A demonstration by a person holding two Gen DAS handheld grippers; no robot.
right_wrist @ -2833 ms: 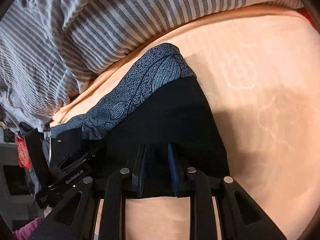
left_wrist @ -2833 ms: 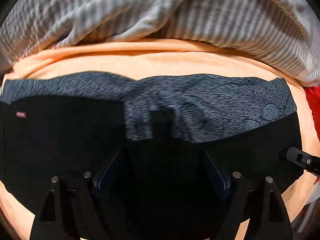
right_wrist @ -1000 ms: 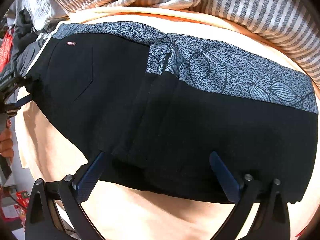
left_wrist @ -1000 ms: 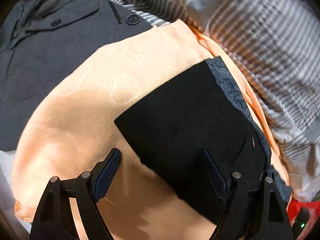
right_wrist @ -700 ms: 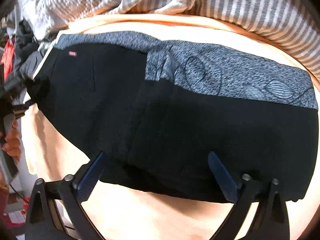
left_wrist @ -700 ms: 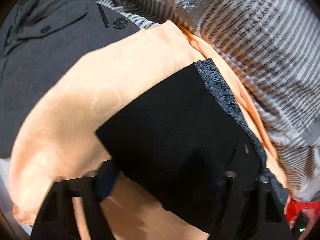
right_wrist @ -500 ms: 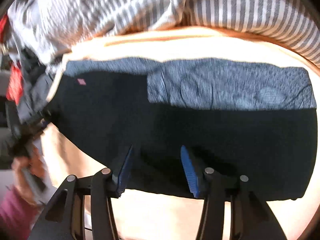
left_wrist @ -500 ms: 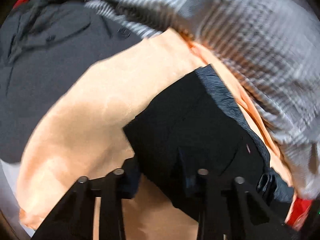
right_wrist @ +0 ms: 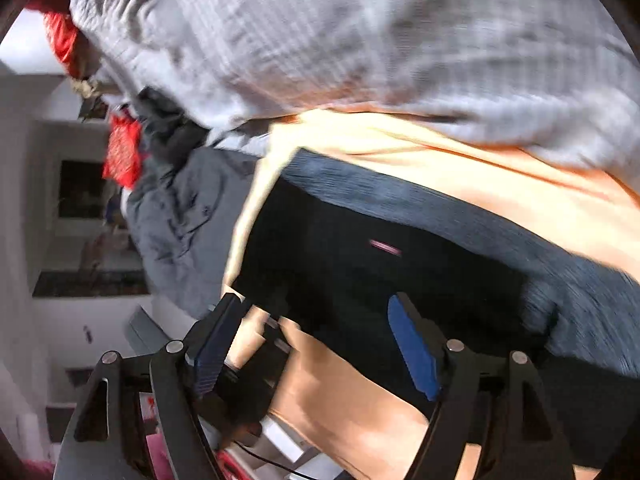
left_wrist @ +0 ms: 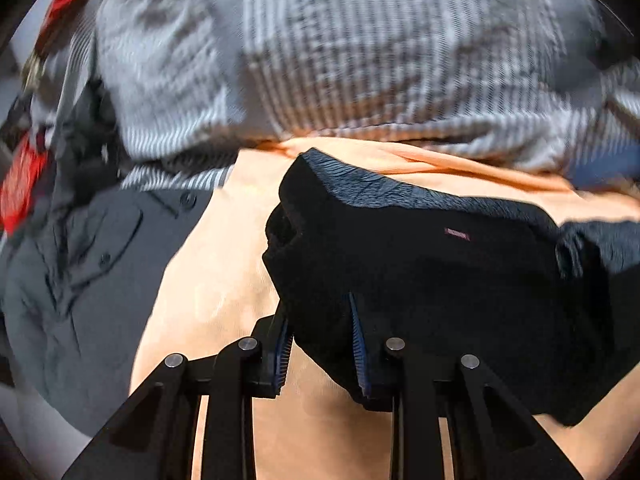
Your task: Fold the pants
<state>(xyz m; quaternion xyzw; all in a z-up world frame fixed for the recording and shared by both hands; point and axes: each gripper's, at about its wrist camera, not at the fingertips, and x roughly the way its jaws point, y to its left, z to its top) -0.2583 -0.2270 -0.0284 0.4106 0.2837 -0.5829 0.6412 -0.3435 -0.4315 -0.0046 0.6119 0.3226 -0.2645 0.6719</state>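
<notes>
The black pants [left_wrist: 420, 272] with a grey patterned waistband lie folded on the peach sheet [left_wrist: 208, 280]. My left gripper [left_wrist: 320, 344] is shut on the near left edge of the pants and lifts that end into a hump. In the right wrist view the pants [right_wrist: 400, 264] stretch across the middle, blurred by motion. My right gripper [right_wrist: 316, 344] is open, with its blue pads spread over the near edge of the pants and holding nothing. The left gripper's dark body shows low between the right gripper's fingers.
A grey striped blanket [left_wrist: 360, 60] is bunched behind the pants. A dark grey buttoned garment [left_wrist: 80, 260] lies to the left on the bed, also visible in the right wrist view [right_wrist: 180, 220]. Red items [left_wrist: 20, 176] sit at the far left. The bed edge is near left.
My left gripper closed on the left end of the pants and lifted it. My right gripper narrowed, then opened again and swung left along the near edge.
</notes>
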